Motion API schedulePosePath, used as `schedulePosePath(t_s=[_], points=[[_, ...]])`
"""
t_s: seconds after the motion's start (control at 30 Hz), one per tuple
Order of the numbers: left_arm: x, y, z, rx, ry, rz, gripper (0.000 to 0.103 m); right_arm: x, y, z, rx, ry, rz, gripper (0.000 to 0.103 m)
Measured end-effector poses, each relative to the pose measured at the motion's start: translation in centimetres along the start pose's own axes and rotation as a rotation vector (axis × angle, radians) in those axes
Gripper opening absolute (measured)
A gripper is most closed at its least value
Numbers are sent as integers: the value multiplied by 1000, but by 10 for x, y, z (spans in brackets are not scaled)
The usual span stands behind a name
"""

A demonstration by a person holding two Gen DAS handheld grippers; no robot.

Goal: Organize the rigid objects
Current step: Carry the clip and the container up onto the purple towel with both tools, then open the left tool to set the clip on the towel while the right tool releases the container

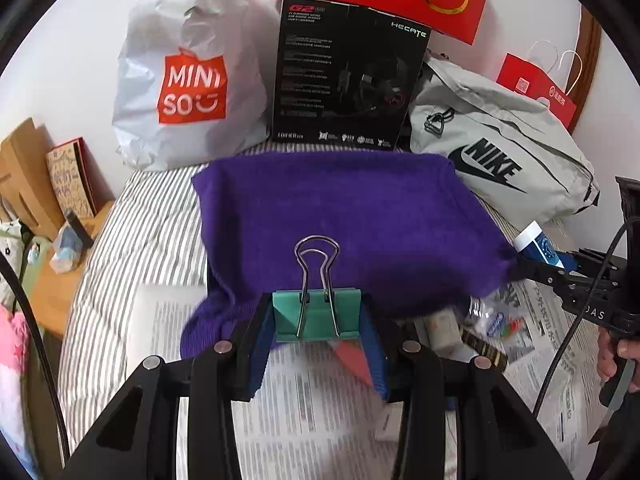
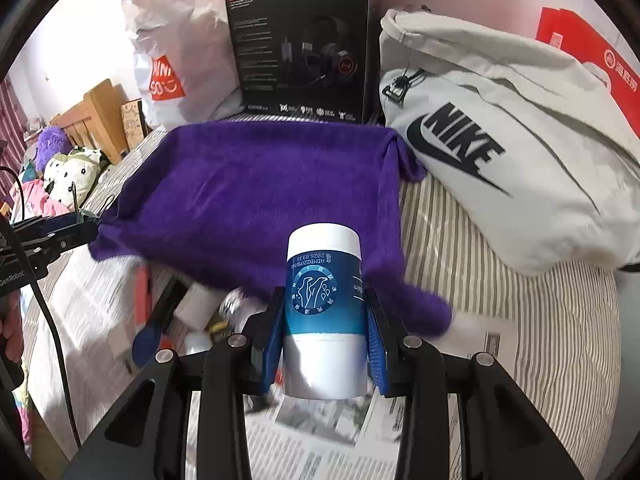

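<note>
Left gripper (image 1: 316, 320) jaws pinch a green binder clip (image 1: 316, 318); right gripper (image 2: 324, 320) jaws clamp a blue-and-white tube (image 2: 325, 308), seemingly lip balm.

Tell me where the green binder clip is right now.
The green binder clip sits clamped in the left claw, low centre in the left wrist view, its wire handles pointing up in front of the purple towel, above the newspaper.

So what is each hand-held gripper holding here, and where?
Left hand-held gripper: green binder clip, by its body sides. Right hand-held gripper: blue-and-white bottle, around its middle.
</note>
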State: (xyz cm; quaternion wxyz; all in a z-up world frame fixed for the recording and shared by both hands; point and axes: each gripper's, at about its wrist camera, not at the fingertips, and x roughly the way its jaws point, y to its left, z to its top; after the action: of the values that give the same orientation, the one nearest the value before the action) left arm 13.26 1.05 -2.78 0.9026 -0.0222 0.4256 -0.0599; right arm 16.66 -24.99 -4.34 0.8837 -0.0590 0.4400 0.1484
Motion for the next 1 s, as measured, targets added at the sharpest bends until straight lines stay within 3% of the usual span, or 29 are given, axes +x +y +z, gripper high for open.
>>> schedulePosePath(t_s=[0.47, 0.73, 1.0], points=[[66, 15, 52, -15, 14, 0, 39, 74, -11, 61, 23, 25, -29, 36], [114, 28, 54, -44, 60, 3, 39, 120, -10, 81, 37, 79, -63, 36], [138, 31, 55, -33, 84, 9, 39, 133, -7, 84, 32, 96, -75, 36]])
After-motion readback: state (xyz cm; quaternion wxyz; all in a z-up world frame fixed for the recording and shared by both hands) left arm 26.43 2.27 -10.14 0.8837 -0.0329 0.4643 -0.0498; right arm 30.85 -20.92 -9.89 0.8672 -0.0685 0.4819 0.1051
